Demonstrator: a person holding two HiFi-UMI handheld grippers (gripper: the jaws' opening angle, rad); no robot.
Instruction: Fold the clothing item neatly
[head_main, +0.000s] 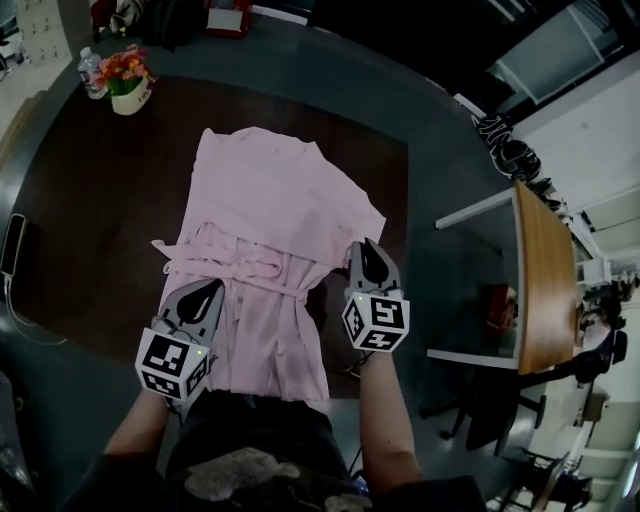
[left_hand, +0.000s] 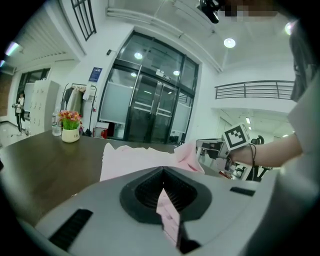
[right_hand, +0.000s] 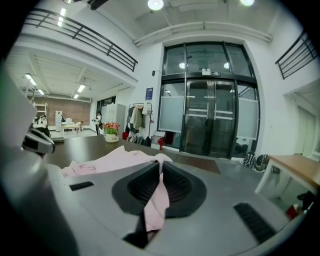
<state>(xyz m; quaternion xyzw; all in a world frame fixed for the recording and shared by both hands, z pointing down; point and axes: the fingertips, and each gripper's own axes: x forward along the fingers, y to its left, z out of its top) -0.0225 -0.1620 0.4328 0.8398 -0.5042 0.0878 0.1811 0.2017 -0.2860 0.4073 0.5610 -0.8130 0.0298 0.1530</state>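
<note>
we see the garment (head_main: 262, 215), matt pink cloth, on a smooth dark wood-look tabletop (head_main: 90, 250); the left gripper (head_main: 208, 290) and right gripper (head_main: 369, 248) show smooth grey plastic shells.

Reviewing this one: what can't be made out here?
- Pink garment, near hem: head view, the person's body covers it.
- Spots the left gripper and right gripper pinch: head view, their own bodies cover them.
- Bottle label: head view, too small.
- Flat dark thing, far left: head view, too dim.
</note>
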